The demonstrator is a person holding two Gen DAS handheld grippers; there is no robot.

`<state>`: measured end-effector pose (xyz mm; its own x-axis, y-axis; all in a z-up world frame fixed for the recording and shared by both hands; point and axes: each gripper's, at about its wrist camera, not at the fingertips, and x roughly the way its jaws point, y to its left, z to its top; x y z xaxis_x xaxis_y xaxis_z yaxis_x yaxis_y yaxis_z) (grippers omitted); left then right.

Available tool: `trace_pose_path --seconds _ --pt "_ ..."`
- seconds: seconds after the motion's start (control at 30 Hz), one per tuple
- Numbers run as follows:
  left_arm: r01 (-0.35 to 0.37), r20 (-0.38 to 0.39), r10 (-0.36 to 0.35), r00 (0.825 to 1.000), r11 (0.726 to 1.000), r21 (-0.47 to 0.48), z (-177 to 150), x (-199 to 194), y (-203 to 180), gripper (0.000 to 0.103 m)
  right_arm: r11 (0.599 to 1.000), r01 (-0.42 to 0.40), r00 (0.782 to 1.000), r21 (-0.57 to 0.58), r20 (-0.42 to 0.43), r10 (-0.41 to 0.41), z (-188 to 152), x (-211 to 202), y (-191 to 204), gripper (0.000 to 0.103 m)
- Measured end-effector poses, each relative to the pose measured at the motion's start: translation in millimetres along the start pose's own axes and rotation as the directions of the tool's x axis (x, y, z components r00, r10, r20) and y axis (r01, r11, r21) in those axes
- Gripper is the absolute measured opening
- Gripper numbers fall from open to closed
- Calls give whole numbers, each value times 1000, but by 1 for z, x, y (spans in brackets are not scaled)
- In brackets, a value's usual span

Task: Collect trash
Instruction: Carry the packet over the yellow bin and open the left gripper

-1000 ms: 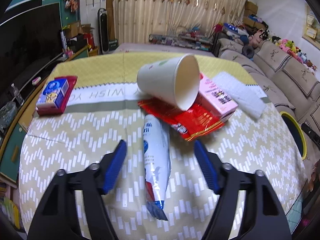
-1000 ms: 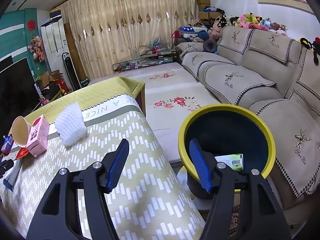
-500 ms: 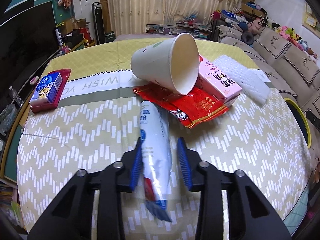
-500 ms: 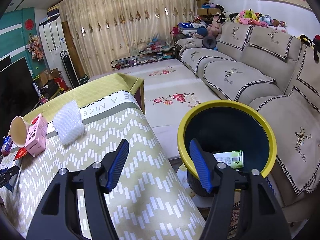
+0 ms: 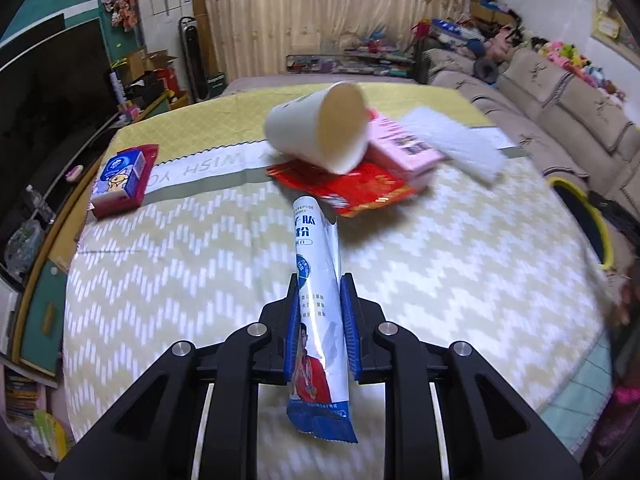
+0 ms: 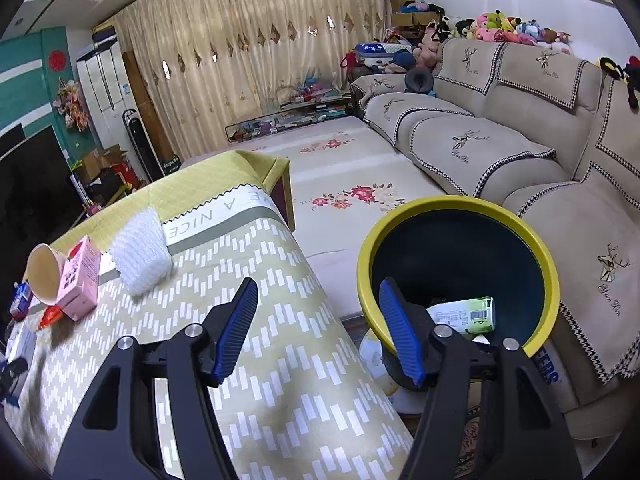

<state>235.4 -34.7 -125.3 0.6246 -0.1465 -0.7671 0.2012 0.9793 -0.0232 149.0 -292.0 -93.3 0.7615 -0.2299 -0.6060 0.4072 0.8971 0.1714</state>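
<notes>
The left gripper (image 5: 320, 312) is closing its blue pads on a long white and blue powder sachet (image 5: 316, 304); the sachet sits squeezed between them, its far end pointing at the pile. The right gripper (image 6: 316, 332) has its jaws wide apart with nothing in them; it hangs between the table (image 6: 280, 360) and the yellow-rimmed bin (image 6: 460, 208).

One green and white carton (image 6: 464, 314) lies in the bin already, so I think a little is done; lots is left. On the table wait the paper cup (image 5: 320, 132) on its side, the pink box (image 5: 400, 148), the red wrapper (image 5: 352, 188), the white foam sheet (image 5: 452, 140) and the blue box (image 5: 120, 168).

The bin's bottom is hidden behind the right gripper; the far things look blurry, so small words can't be read.
</notes>
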Motion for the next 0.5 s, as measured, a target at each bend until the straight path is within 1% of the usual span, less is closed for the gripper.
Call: trace_pose_path --seconds 0.07,0.17,0.23,0.3,0.33,0.4,0.43,0.5 --pt "39 23 -39 999 999 20 -2 -15 -14 20 1000 -5 1000 7 18 5 0 -3 -1 60" --pt "94 54 -96 994 994 49 5 -28 -37 20 1000 -12 998 6 63 12 -2 -17 -3 60" --pt "131 66 -137 988 988 85 13 -31 -60 20 999 -31 997 12 73 30 -3 -25 -7 60" --pt "173 59 -182 982 977 128 24 -26 -86 20 1000 -30 996 11 81 29 -2 -33 -14 60" --pt "197 48 -206 977 969 150 30 -23 -99 20 1000 -22 996 11 90 21 -1 -37 -18 60" --pt "260 19 -269 963 944 205 44 -14 -136 20 1000 -2 993 22 116 0 2 -48 -31 60" --pt "276 11 -285 958 936 220 48 -12 -147 20 999 9 992 31 129 -13 4 -52 -39 60" --pt "333 -18 -342 940 902 275 60 -4 -185 20 998 40 987 56 153 -49 6 -63 -59 61"
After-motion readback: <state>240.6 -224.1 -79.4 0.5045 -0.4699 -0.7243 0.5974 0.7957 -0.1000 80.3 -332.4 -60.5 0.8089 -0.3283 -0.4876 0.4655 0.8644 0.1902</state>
